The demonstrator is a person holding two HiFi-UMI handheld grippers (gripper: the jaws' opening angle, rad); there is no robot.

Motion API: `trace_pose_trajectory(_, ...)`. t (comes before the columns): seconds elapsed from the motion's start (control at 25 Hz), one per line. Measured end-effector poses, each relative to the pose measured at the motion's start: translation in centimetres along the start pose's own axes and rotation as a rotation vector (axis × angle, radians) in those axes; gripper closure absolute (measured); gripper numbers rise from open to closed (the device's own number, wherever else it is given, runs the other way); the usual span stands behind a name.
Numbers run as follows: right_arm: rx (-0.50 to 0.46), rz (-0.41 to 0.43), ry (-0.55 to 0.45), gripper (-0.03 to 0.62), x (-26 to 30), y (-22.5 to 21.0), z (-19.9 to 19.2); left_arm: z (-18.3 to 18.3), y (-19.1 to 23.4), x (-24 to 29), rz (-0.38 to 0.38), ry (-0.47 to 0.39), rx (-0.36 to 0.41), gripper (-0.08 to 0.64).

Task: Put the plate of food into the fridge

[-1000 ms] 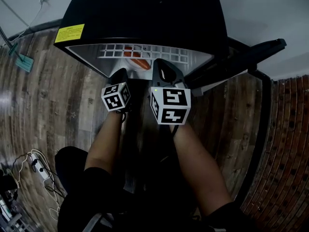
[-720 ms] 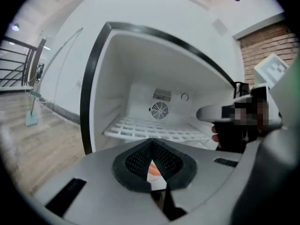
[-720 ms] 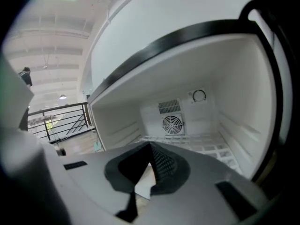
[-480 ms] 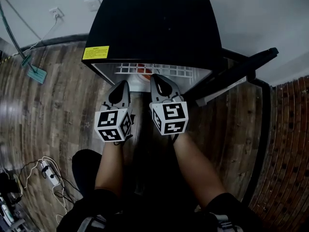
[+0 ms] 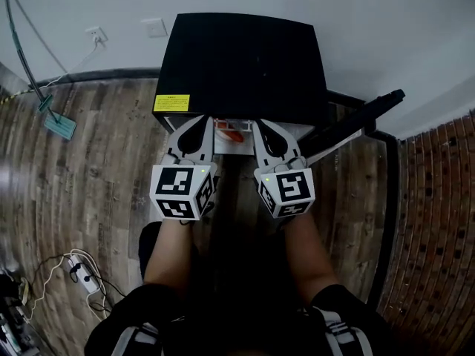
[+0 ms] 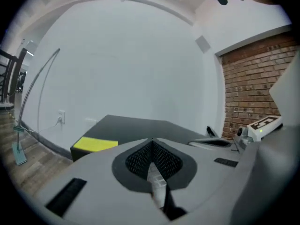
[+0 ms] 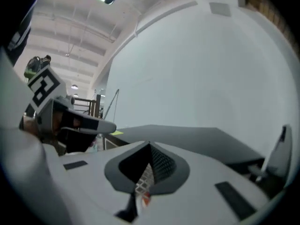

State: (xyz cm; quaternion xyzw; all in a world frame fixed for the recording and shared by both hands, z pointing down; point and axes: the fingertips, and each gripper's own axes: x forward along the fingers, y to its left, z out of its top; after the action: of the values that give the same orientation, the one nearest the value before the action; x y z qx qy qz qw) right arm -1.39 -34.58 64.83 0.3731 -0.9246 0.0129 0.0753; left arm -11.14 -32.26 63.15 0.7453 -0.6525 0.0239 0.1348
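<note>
Head view: the left gripper (image 5: 202, 122) and right gripper (image 5: 261, 124) are hovering, jaws together and empty, just before the black fridge (image 5: 245, 65) standing on wooden floor (image 5: 96, 147) against a white wall (image 5: 334, 6).

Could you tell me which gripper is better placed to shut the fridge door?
Right, probably: the open door stands nearer the right gripper, while the left gripper is across the fridge opening from it.

Bare room, plank floor (image 5: 96, 169), brick wall (image 5: 438, 236)
</note>
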Motion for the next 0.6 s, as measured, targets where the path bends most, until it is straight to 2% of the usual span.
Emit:
trace_pose_trajectory(0.04, -0.020, -0.013, 0.012, 0.586, -0.4, -0.3, 1.1, 1.5, -0.5, -0.2, -0.011, 0.006, -0.005, 0.563)
trace_pose_trajectory(0.12, 0.019, -0.049, 0.025, 0.586, -1.7, -1.8, 4.4, 4.7, -1.9, -0.7, -0.041, 0.035, -0.009, 0.563)
trace_pose_trajectory(0.32, 0.109, -0.150, 0.016, 0.586, -5.1, -5.6, 18.4, 15.2, -6.9, -2.5, -0.116, 0.085, -0.021, 0.563)
trace_pose_trajectory(0.44, 0.149, -0.187, 0.011, 0.586, -7.7, -6.3, 27.8, 24.2, -10.5, -3.8, -0.165, 0.082, -0.014, 0.563)
trace_pose_trajectory(0.6, 0.178, -0.206, 0.005, 0.586, -11.1, -5.7, 40.9, 38.3, -14.3, -6.6, -0.203, 0.041, 0.004, 0.563)
